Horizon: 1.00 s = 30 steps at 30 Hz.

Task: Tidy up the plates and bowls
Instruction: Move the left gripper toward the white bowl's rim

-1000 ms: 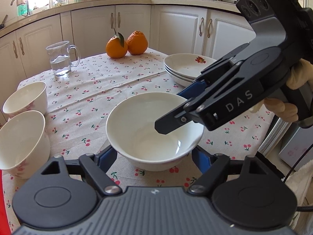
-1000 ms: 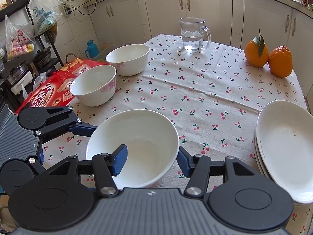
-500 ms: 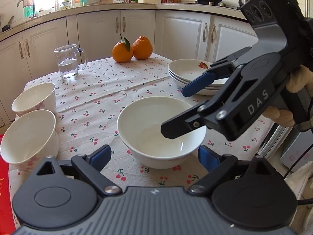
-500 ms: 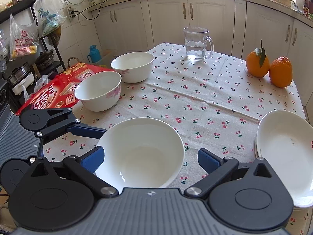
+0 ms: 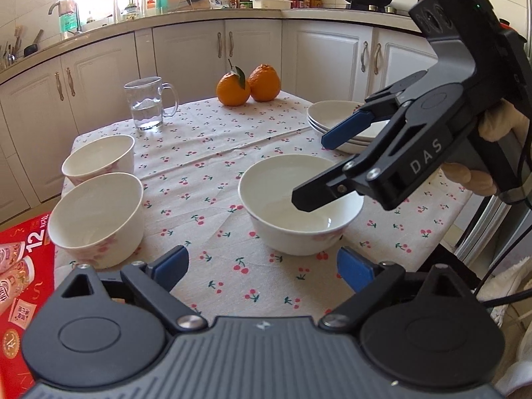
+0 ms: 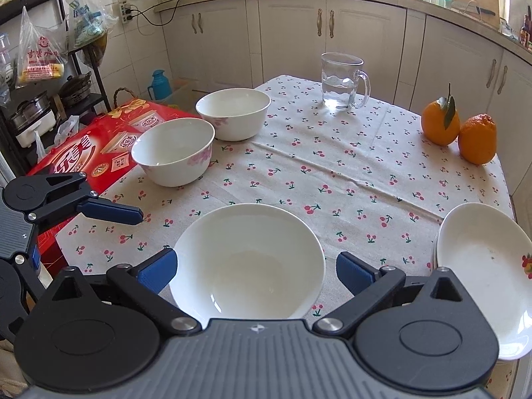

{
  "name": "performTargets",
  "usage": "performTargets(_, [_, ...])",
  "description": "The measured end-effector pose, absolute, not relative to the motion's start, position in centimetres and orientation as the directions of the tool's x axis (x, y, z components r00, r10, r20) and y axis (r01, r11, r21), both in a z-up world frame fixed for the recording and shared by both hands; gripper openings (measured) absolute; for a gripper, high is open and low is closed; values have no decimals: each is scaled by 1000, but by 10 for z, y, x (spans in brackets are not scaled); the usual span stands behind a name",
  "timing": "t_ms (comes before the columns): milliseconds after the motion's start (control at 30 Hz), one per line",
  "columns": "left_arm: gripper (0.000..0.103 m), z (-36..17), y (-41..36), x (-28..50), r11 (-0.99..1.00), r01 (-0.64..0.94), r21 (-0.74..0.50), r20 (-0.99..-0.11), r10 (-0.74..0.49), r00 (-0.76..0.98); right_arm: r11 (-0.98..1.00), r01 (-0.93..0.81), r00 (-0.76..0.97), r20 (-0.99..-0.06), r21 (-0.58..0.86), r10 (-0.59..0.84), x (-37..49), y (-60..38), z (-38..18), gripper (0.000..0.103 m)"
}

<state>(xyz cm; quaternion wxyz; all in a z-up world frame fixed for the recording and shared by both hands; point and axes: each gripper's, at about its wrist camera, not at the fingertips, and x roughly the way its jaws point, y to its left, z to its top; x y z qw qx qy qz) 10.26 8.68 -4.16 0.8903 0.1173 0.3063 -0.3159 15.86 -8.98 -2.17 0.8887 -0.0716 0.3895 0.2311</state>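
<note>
Bowl [image 6: 247,257] sits on the cherry-print counter [image 6: 332,173], between the spread fingers of the right hand-held gripper [image 6: 254,271], whose jaws have just sprung wide and released it. The left hand-held gripper [image 5: 262,267] has also been opening; it stands released near the bowl, grasping nothing. Two more bowls [image 6: 173,151] stand apart; stacked plates [image 6: 482,266] lie beside.

3 bowls [image 6: 247,259], 1 plate stack [image 6: 482,266], 2 oranges [image 6: 440,121], 1 glass mug [image 6: 342,81]
</note>
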Motion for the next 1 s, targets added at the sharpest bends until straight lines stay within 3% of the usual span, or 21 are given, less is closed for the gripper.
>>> performTargets(400, [96, -29, 145, 126, 860, 507, 57, -601, -376, 705, 838, -544, 565, -726, 27, 391, 169, -55, -16, 103])
performTargets(1000, [96, -31, 191, 222, 921, 388, -46, -625, -329, 708, 716, -695, 504, -754, -64, 421, 219, 18, -22, 103])
